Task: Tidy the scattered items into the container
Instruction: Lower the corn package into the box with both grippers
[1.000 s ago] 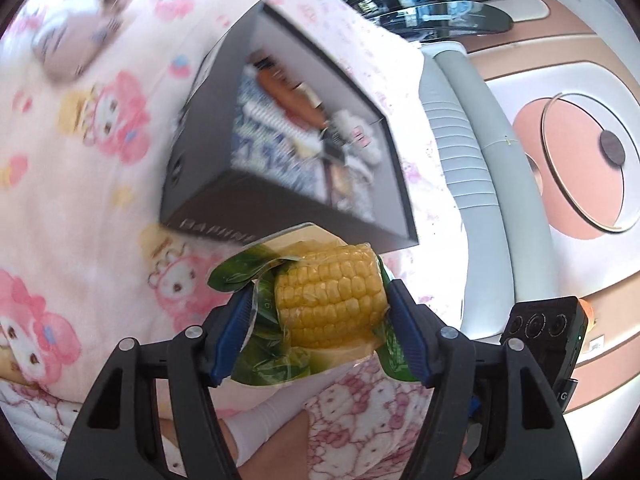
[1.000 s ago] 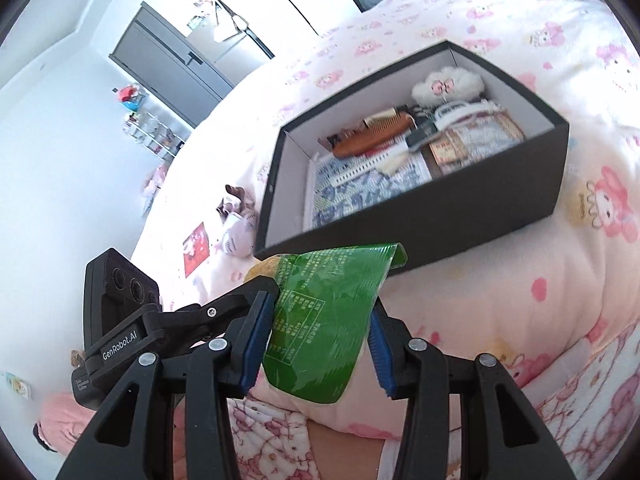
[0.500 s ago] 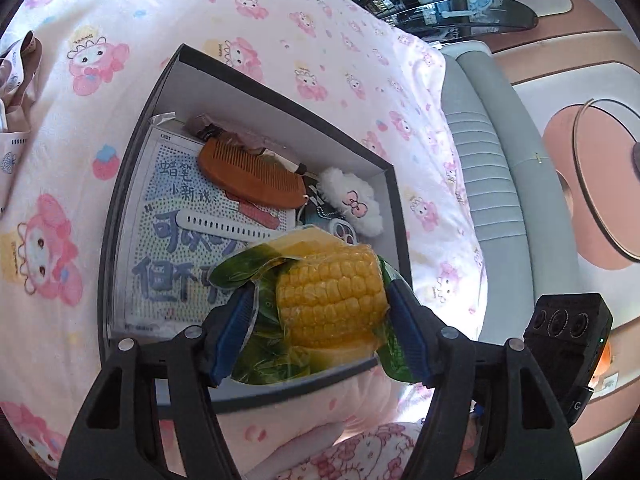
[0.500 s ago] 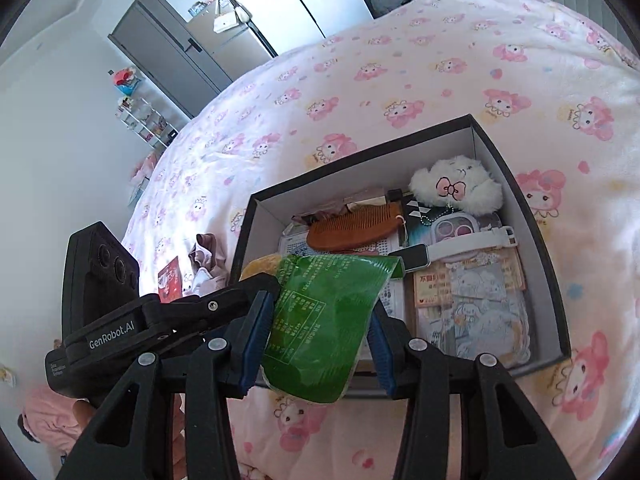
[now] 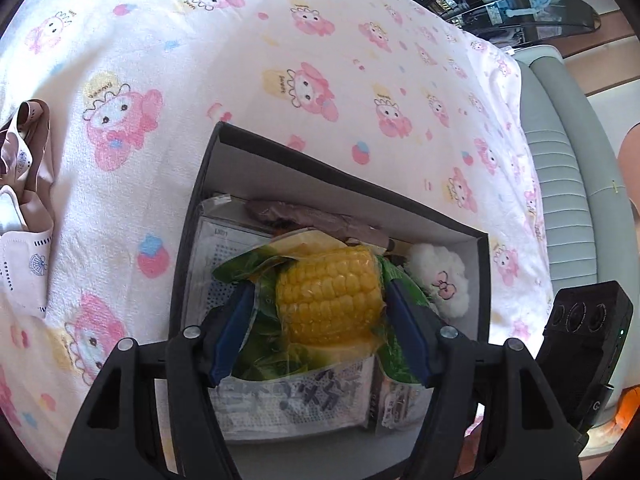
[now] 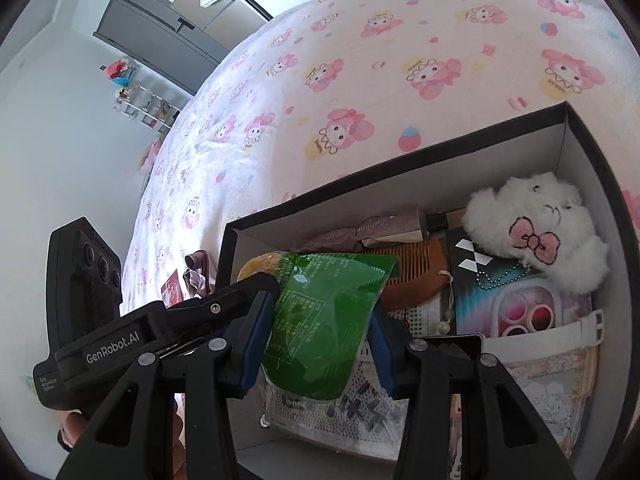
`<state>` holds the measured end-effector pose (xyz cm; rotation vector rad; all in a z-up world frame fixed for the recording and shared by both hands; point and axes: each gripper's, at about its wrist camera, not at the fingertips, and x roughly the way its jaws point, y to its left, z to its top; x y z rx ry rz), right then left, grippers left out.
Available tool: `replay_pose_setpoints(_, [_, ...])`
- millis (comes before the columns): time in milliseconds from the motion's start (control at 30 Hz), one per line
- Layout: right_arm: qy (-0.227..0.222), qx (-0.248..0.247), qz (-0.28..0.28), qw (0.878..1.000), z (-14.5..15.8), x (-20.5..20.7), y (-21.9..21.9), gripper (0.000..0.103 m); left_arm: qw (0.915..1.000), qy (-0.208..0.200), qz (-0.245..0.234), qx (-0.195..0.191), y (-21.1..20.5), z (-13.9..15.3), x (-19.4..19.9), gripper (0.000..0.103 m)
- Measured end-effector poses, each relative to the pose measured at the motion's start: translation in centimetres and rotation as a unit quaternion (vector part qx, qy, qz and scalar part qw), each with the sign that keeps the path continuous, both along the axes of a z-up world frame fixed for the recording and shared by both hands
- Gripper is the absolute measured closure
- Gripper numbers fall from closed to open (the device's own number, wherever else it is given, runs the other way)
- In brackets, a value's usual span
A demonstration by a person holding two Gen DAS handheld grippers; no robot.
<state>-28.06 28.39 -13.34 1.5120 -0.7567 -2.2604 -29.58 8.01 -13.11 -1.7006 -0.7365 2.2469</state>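
A vacuum-packed corn cob [image 5: 328, 296] in a green and yellow wrapper sits between the blue pads of my left gripper [image 5: 320, 292], which is shut on it. My right gripper [image 6: 320, 308] is shut on the green printed side of a packet [image 6: 324, 320] with yellow showing at its left edge; whether it is the same packet I cannot tell. Both hang over the black box [image 5: 340, 178] [image 6: 400, 164]. Inside lie a brown comb [image 6: 416, 276], a white plush with a pink bow [image 6: 536, 224] [image 5: 440, 280] and a printed sheet [image 5: 288, 404].
The box rests on a pink cartoon-print blanket [image 5: 240, 60]. Face masks and a cloth [image 5: 24, 240] lie to its left. A grey padded bed edge [image 5: 560, 200] runs along the right. A red card [image 6: 172, 288] lies on the blanket; a grey cabinet [image 6: 160, 28] stands far off.
Both grippers have travelled from in front of the box to over its open top, tilting further down. The packets stay clamped between the pads.
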Motion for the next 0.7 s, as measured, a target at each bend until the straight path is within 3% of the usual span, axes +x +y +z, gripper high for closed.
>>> replay_pose_setpoints(133, [-0.017, -0.029, -0.012, 0.999, -1.4, -0.3, 0.7, 0.06, 0.9994, 0.006, -0.006, -0.035, 0.7, -0.1, -0.5, 0.037])
replay_pose_setpoints(233, [-0.021, -0.018, -0.007, 1.0, -1.5, -0.1, 0.7, 0.06, 0.9981, 0.007, -0.018, -0.058, 1.0, 0.0, -0.4, 0.038])
replay_pose_setpoints(433, [-0.006, -0.024, -0.029, 0.999, 0.1, 0.8, 2.4, 0.06, 0.9985, 0.009, -0.029, -0.045, 0.3, 0.2, 0.8, 0.039])
replay_pose_setpoints(567, [0.032, 0.039, -0.038, 0.998, 2.3, 2.4, 2.8, 0.062, 0.9982, 0.032, -0.029, -0.042, -0.3, 1.3, 2.4, 0.045])
replay_pose_setpoints(600, [0.037, 0.057, -0.033, 0.997, 2.6, 2.8, 2.6, 0.068, 0.9982, 0.038, -0.028, -0.038, -0.4, 1.7, 2.8, 0.047])
replay_pose_setpoints(700, [0.048, 0.1, 0.005, 0.994, 3.1, 3.5, 1.2, 0.07, 0.9979, 0.034, -0.043, -0.035, 0.1, 2.0, 3.5, 0.049])
